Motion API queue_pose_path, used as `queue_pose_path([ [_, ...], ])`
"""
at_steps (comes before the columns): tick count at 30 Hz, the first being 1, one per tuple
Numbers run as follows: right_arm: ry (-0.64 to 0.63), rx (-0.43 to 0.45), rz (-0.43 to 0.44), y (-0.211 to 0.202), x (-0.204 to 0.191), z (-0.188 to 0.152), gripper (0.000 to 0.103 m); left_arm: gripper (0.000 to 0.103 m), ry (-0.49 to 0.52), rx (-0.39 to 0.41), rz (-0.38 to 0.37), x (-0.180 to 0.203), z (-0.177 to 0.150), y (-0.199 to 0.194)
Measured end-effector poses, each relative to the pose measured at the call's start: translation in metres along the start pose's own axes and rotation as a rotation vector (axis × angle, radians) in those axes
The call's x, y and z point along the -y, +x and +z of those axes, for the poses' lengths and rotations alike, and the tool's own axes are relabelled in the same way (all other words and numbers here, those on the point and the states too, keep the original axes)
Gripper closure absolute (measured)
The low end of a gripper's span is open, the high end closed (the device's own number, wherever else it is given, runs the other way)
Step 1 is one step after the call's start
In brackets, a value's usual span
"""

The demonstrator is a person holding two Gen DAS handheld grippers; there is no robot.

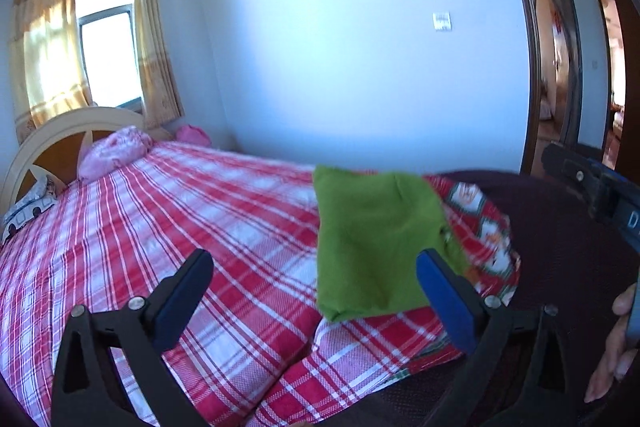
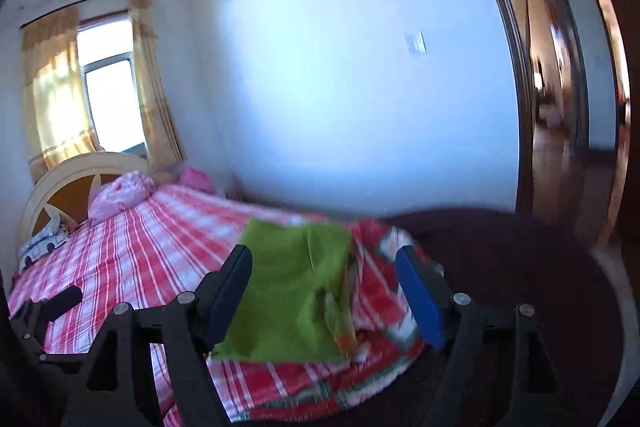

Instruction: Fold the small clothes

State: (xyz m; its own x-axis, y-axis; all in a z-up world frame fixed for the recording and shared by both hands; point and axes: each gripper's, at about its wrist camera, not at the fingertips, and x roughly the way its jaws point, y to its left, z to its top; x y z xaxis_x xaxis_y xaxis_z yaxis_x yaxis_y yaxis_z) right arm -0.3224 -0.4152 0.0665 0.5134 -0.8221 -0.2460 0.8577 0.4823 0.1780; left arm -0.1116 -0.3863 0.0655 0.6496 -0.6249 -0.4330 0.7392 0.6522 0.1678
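- Window at 10 o'clock of the left wrist view; two yellow curtains, one each side of the glass.
- Cream headboard under the window, at 9 o'clock.
- Patterned pillow at the far left edge, against the headboard.
- Pink bundle just right of the pillow; a second, smaller pink lump beyond it near the wall corner.
- Plaid sheet, red and white, covers the bed from 9 to 6 o'clock; its near edge is turned up in a fold.
- Left gripper: jaws spread wide, nothing between the pads, held above the sheet.
- Green cloth: one piece, folded to a rough rectangle, lying flat near the bed's right edge. It sits just beyond the left gripper's right finger and partly behind it.
- Printed cloth, red with white and green figures, lies under and right of the green cloth.
- Dark maroon cover at 3 to 4 o'clock, right of the printed cloth.
- Wall switch at 1 o'clock on a bare white wall.
- Doorway at 2 o'clock, dark frame, rooms beyond blurred.
- A hand at 4 o'clock grips the other tool's handle.
- Right gripper: jaws fairly wide, empty; green cloth shows in the gap but lies on the bed beyond, untouched. Picture blurred.
- Count: two grippers, one green cloth, two curtains, two pink bundles.
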Motion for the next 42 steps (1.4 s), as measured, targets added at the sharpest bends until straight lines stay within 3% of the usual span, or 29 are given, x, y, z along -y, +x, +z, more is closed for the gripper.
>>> queue_pose_path([
  [7, -0.097, 0.154, -0.02, -0.031, -0.025, 0.009, 0.021, 0.0, -0.047, 0.067, 0.049, -0.011, 0.007, -0.013],
  [11, -0.118, 0.205, -0.024, -0.04, -0.03, 0.01, 0.018, 0.0, -0.104, 0.081, 0.014, -0.023, 0.008, -0.012],
  [21, -0.097, 0.189, -0.041, -0.035, -0.026, 0.015, 0.018, 0.0, -0.12, 0.087, 0.048, -0.029, 0.007, -0.013],
  [42, -0.089, 0.161, -0.046, -0.024, -0.022, 0.008, 0.018, 0.0, -0.11, 0.089, 0.042, -0.033, 0.003, -0.014],
])
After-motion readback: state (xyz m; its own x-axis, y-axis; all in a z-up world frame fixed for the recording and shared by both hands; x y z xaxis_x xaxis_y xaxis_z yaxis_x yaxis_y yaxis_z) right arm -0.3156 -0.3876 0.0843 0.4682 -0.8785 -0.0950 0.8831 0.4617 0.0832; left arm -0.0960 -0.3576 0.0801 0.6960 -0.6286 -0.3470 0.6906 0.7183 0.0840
